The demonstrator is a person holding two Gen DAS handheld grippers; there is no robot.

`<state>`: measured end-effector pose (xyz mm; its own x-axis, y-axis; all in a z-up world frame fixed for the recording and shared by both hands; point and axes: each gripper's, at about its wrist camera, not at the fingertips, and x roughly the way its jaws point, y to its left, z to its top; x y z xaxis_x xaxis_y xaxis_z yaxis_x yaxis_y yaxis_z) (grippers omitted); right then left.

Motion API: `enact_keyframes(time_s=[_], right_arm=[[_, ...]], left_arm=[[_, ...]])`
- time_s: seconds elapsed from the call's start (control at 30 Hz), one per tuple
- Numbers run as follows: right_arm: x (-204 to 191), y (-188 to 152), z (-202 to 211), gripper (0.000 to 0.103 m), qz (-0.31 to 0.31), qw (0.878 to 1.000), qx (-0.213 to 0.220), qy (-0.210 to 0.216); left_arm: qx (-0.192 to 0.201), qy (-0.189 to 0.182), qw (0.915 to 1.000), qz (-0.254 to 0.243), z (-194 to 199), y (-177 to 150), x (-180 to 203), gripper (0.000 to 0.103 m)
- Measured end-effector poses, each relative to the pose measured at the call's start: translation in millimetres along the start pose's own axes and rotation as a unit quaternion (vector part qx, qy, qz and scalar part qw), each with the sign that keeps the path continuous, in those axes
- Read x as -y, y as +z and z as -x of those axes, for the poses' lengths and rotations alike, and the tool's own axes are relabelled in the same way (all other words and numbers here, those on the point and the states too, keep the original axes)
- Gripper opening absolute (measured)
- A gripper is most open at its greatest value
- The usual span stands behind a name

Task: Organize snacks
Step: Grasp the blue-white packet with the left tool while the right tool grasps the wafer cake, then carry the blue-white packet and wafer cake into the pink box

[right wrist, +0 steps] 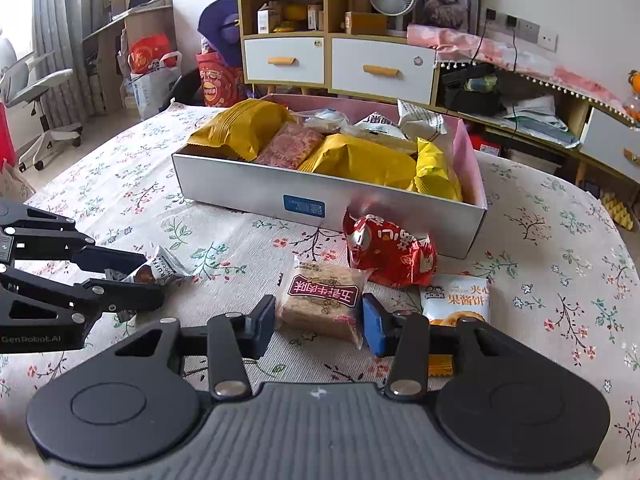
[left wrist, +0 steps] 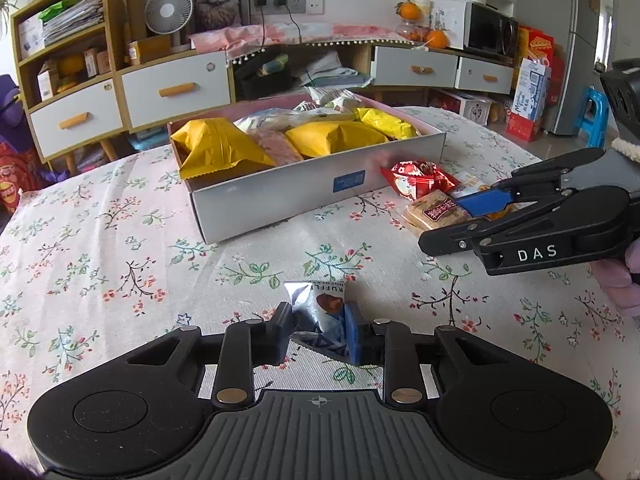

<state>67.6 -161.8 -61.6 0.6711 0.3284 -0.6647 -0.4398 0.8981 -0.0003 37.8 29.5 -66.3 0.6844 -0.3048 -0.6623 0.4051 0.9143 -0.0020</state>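
silver box (right wrist: 240, 188) sits on the table, already stuffed with yellow bags (right wrist: 360, 158) and a pink pack (right wrist: 289, 146); small silver truffle packet (left wrist: 320, 312) is pinched upright off to the left; red bag (right wrist: 390, 250) leans right at the box front; tan cracker pack (right wrist: 324, 300) and white biscuit pack (right wrist: 456, 298) lie flat just beside it

Snack packets (right wrist: 362, 160) in box (right wrist: 248, 188)

- Table with floral tablecloth (right wrist: 120, 208) carries everything.
- Silver open box (right wrist: 256, 190) full of snack packs sits on it.
- Red snack bag (right wrist: 390, 250) lies against the box front.
- Clear-wrapped biscuit pack (right wrist: 320, 300) and white-orange biscuit packet (right wrist: 456, 300) lie nearby.
- Small silver truffle packet (left wrist: 320, 312) touches the cloth.
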Motion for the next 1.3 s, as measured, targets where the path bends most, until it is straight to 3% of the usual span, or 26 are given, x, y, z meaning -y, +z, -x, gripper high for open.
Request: enact_keyframes(time_s=[0.37,0.67,1.03,1.3], right_arm=[[-2,6,3,0.04,-0.006,1.0,0.009,0.002],[-3,21,10,0.04,-0.026,0.999,0.034,0.012],[11,49,9,0.04,-0.091,0.993,0.075,0.001],[29,67,-7,0.04,-0.162,0.983,0.081,0.007]], left_arm=[[0.006,0.004,0.9996,0.027,7,13,-5,0.023],[0.037,0.002,0.9977,0.057,16,37,-11,0.023],[0.07,0.008,0.9914,0.111,8,75,-25,0.023],[0.058,0.01,0.9881,0.142,-23,90,-30,0.023]])
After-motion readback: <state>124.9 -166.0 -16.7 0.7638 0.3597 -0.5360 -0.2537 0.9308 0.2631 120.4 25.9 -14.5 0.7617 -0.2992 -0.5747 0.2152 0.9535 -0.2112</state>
